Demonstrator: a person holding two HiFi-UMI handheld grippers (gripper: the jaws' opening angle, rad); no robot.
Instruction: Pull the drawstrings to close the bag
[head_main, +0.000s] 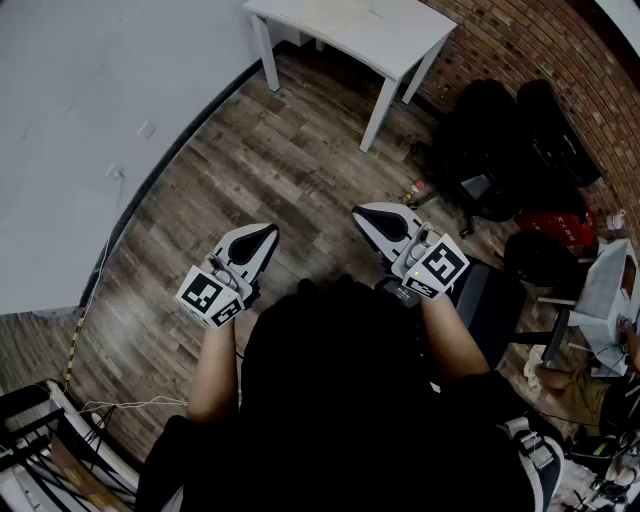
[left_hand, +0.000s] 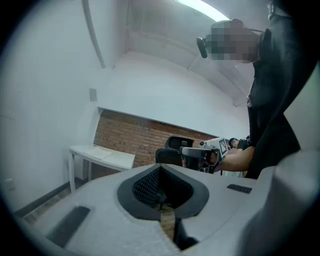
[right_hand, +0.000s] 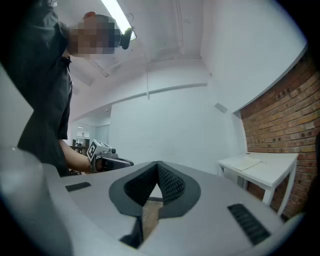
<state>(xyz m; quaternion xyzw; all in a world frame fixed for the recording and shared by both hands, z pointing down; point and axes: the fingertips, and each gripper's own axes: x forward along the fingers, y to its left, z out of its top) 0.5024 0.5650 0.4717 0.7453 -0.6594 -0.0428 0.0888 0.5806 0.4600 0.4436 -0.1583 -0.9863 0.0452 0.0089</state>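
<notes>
We hold both grippers level in front of us, above the wooden floor. The left gripper has its jaws pressed together, tip against tip, with nothing pinched between them. Only a strip of floor shows through the opening behind the tips. The right gripper looks the same: its jaws meet at the tips and grip nothing.

In the head view the two grippers sit side by side, apart from each other, each pointing away from our body. Ahead of us a white table stands near the corner where the white wall meets the brick wall. Black office chairs sit to the right, along the brick. The bag and its drawstrings show in none of our views, so we cannot tell where they are.
</notes>
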